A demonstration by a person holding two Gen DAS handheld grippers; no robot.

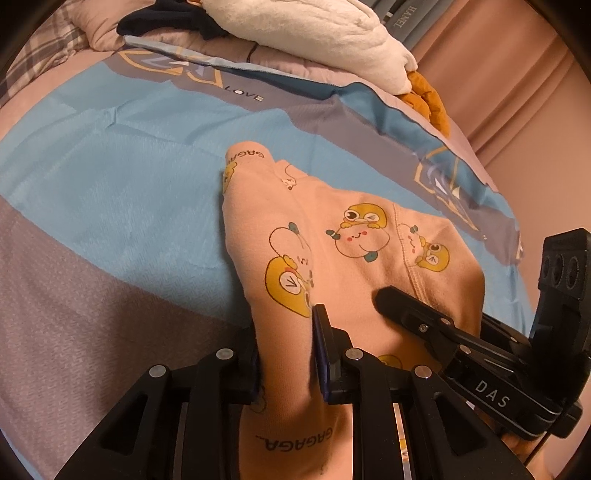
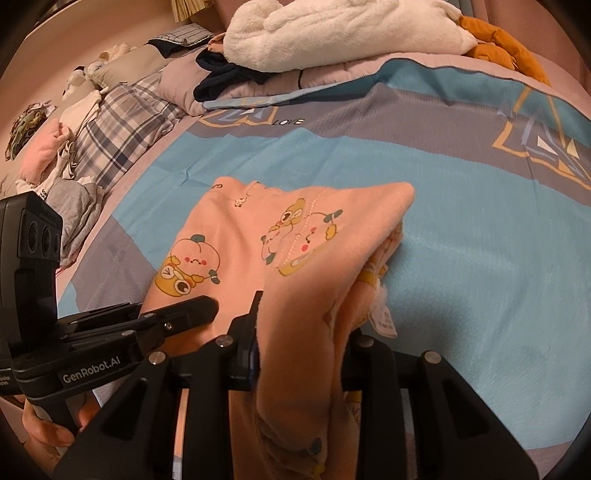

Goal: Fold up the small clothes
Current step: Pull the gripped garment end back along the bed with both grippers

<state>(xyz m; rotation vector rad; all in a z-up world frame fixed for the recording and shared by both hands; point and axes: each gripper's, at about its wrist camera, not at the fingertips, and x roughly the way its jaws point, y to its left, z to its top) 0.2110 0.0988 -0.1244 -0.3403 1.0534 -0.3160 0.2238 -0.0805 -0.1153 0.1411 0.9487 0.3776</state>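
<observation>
A small pink garment (image 1: 332, 229) printed with yellow cartoon figures lies on the blue and grey bed cover (image 1: 110, 177). My left gripper (image 1: 286, 354) is shut on a raised fold at its near left edge. My right gripper (image 2: 303, 332) is shut on a bunched fold at the garment's (image 2: 258, 229) near right side, where a white label hangs out. Each gripper shows in the other's view: the right one (image 1: 406, 306) lies over the cloth, the left one (image 2: 192, 306) beside it.
A white fluffy blanket (image 2: 351, 29), a dark garment (image 2: 221, 77) and an orange cloth (image 2: 498, 40) are piled at the bed's far end. Plaid bedding and several loose clothes (image 2: 74, 155) lie on the left. A pink curtain (image 1: 517, 74) hangs on the right.
</observation>
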